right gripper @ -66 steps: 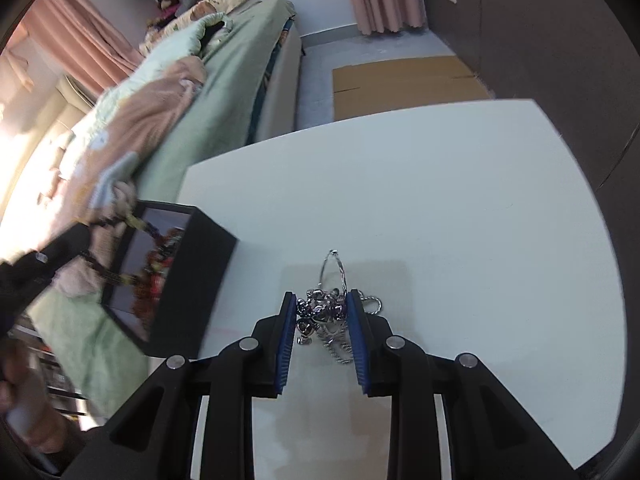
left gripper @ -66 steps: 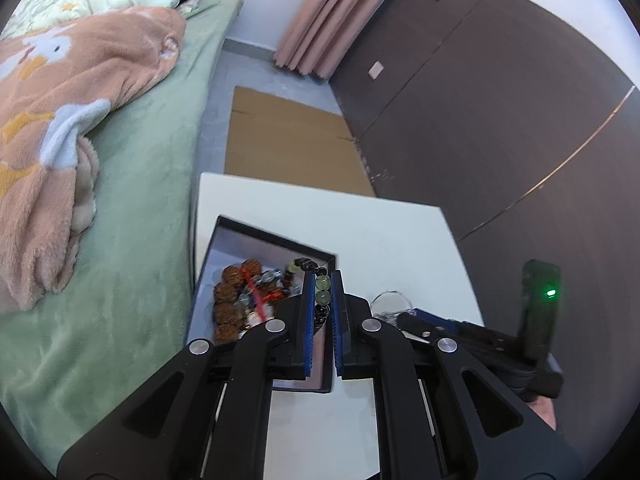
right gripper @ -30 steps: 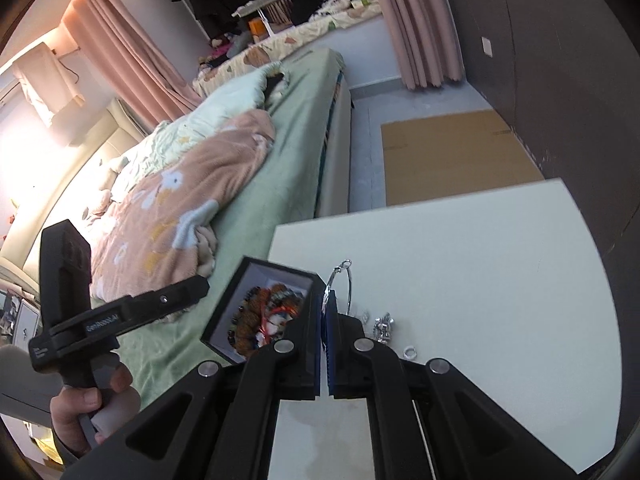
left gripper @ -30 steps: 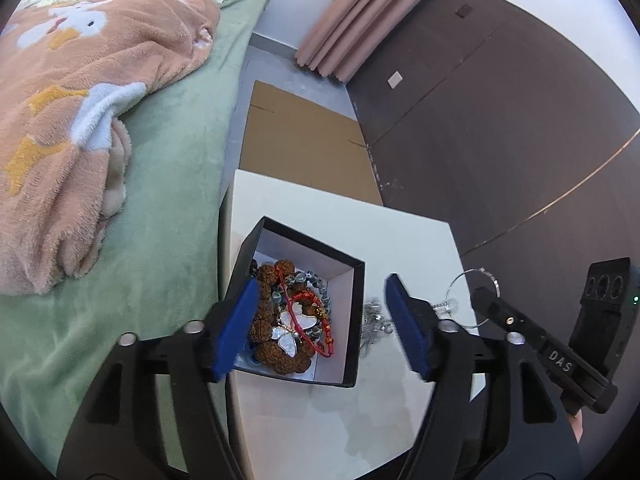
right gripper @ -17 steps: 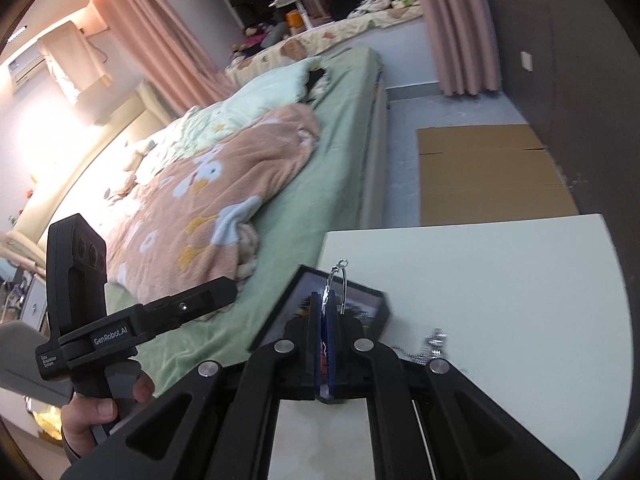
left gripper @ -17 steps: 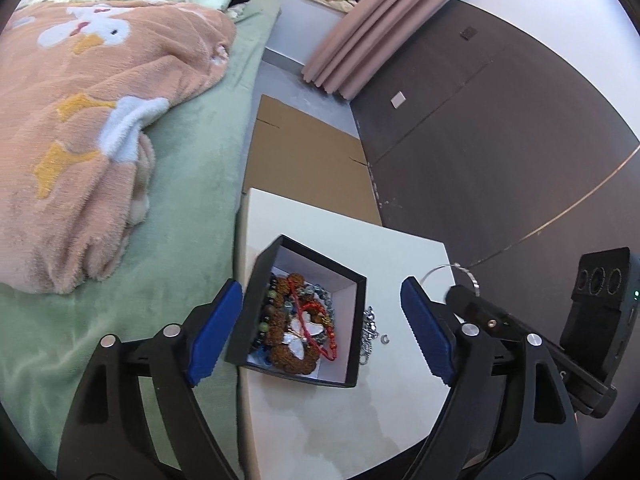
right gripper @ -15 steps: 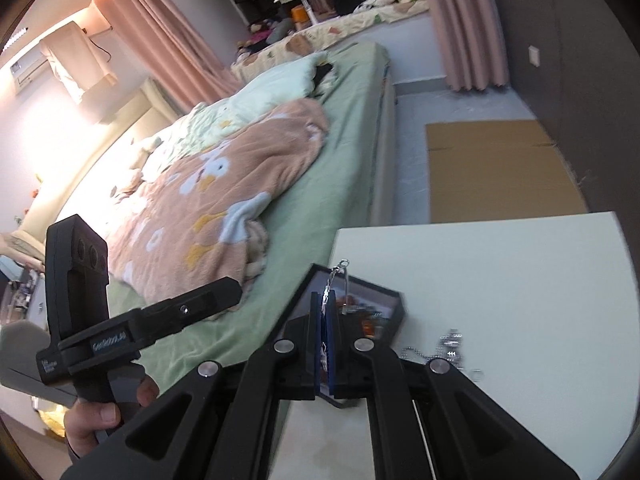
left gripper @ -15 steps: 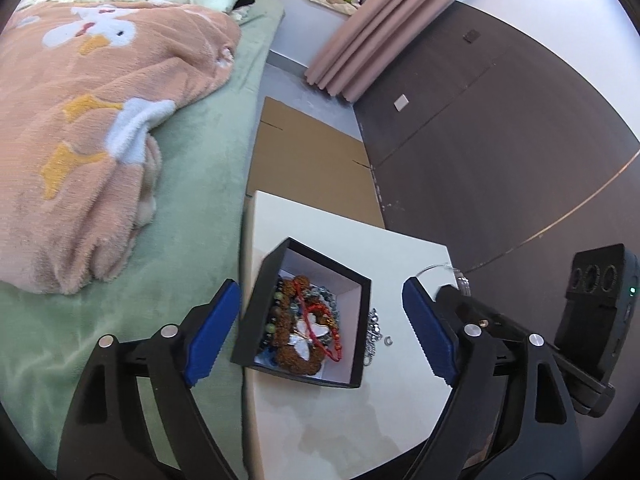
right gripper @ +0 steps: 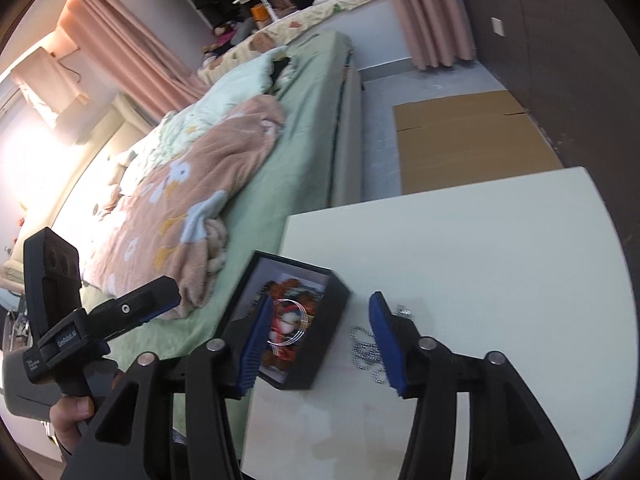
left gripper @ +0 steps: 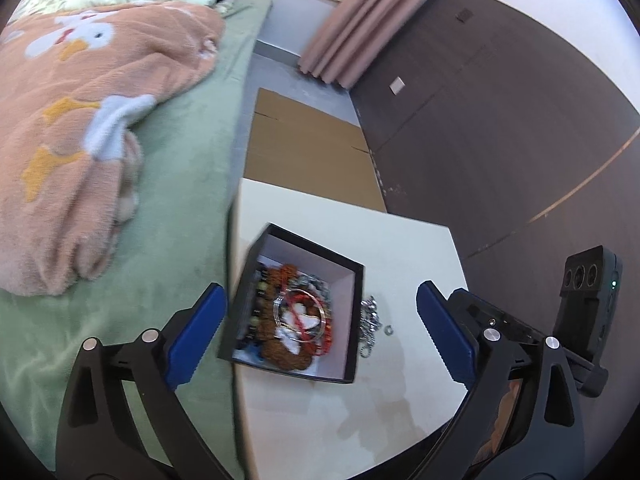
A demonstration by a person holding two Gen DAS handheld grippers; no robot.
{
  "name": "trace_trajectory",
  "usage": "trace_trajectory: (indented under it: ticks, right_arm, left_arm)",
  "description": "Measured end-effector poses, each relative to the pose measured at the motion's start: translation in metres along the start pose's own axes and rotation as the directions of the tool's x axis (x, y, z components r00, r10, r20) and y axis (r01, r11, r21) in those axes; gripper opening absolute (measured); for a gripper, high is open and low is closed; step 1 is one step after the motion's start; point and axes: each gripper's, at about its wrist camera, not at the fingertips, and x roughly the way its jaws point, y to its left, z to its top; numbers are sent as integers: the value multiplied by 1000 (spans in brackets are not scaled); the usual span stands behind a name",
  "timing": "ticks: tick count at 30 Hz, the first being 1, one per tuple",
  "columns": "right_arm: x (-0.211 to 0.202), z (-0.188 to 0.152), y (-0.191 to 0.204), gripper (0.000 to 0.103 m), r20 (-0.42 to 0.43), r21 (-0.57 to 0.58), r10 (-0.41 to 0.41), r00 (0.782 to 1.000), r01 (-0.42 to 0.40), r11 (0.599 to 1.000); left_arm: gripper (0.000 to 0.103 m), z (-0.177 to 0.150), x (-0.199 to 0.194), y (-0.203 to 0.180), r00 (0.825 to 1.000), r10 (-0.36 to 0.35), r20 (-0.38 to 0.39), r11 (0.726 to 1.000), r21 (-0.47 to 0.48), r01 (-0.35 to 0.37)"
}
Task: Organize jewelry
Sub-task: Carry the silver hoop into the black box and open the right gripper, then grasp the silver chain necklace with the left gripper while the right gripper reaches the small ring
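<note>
A black box (left gripper: pixel 357 320) with a white inside stands at the left edge of the white table (left gripper: pixel 400 248). It holds brown beads, a red bracelet and a thin silver hoop (left gripper: pixel 298 312) lying on top. My left gripper (left gripper: pixel 320 336) hovers over the box with its jaws still opening wide and nothing between the pads. In the right wrist view, my right gripper (right gripper: pixel 320 344) is above the box (right gripper: pixel 324 344) with its jaws opening. The blurred hoop (right gripper: pixel 290 320) is loose below them inside the box. A silver chain (left gripper: pixel 368 320) and a small ring (left gripper: pixel 387 330) lie on the table beside the box.
A bed with a green sheet (left gripper: pixel 180 200) and a pink blanket (left gripper: pixel 80 120) runs along the table's left edge. Flat cardboard (left gripper: pixel 304 152) lies on the floor beyond. A dark wall (left gripper: pixel 500 140) stands to the right. A person's hand (right gripper: pixel 72 412) holds the left tool.
The right gripper, shut on the silver hoop earlier, has opened over the box and the hoop now lies inside. The left gripper's jaws have spread wider.
</note>
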Motion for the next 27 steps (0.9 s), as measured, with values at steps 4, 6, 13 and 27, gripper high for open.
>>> trace_trajectory:
  ticks: [4,6,13,27]
  right_arm:
    - [-10,-4,-23,58,-2,26,-40,999,40,999]
    - [-14,-6,-34,63,-8,34,-69,998,69,997]
    - [-31,-16,-71,78,-12,67,-134,991,134,989]
    - [-48,-22,-128,78,-35,125,-195,980,198,972]
  left_arm:
    - [95,-6,10,-21,1000,-2,-21,999,47,3]
    - [95,-9,15,-33,1000,-2,-31,997,76,4]
    - [88,-25,38,-72,997,-8,-74,986,166,20]
    - [45,-49,110,-111,977,78,-200,976,216,-33]
